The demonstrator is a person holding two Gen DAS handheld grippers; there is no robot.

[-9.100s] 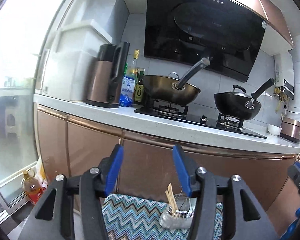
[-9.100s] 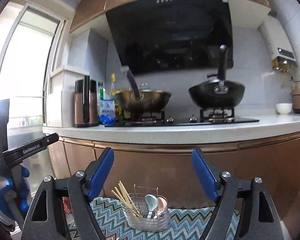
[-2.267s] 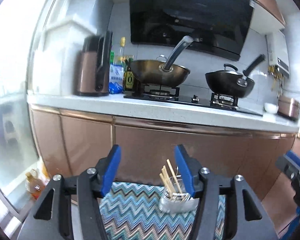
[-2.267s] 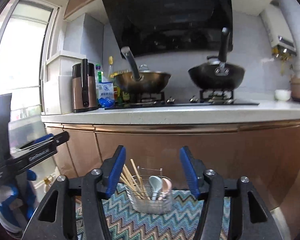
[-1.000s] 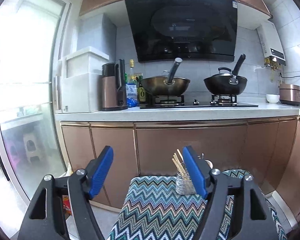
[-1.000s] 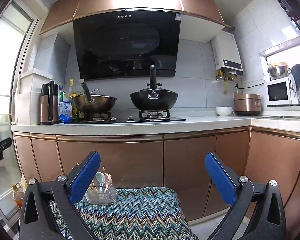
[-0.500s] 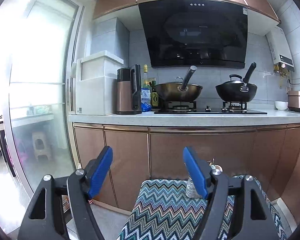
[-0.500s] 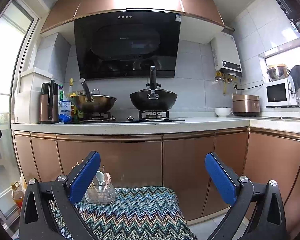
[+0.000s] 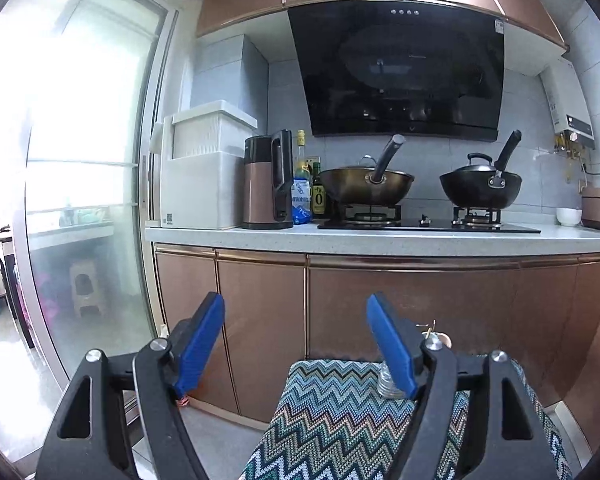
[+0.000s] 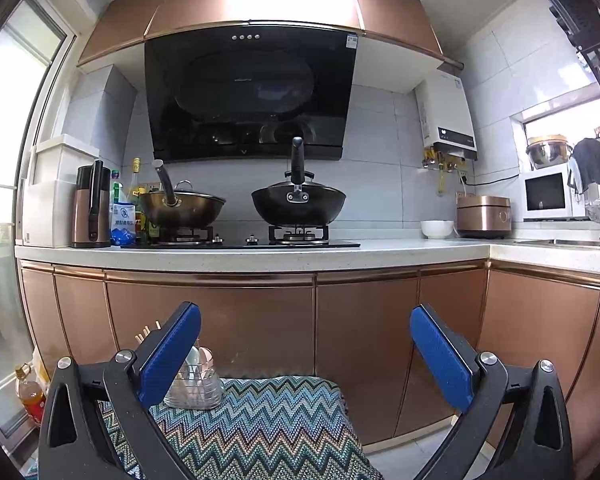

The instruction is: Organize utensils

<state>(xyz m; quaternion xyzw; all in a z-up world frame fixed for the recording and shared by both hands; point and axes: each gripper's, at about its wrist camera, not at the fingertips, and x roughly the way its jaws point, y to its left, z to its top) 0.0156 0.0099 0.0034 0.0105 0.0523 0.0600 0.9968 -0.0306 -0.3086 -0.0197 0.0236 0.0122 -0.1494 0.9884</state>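
Observation:
A clear utensil holder (image 10: 196,386) stands on a zigzag-patterned cloth (image 10: 260,420). It holds wooden chopsticks and two spoons, partly hidden behind my right gripper's left finger. In the left wrist view the holder (image 9: 388,382) peeks out behind the right finger. My left gripper (image 9: 296,344) is open and empty, held back above the cloth's (image 9: 332,420) left side. My right gripper (image 10: 306,356) is wide open and empty, well back from the holder.
A copper cabinet front (image 10: 260,320) under a white counter (image 10: 260,254) rises behind the cloth. On the counter are two woks (image 10: 298,202), a kettle (image 10: 90,212), bottles, a bowl (image 10: 436,229) and a rice cooker (image 10: 484,216). A glass door (image 9: 80,200) is at left.
Both grippers have drawn back from the holder since 2.3 s ago, and the right one has opened wider. In the last half second the left view shifted slightly left.

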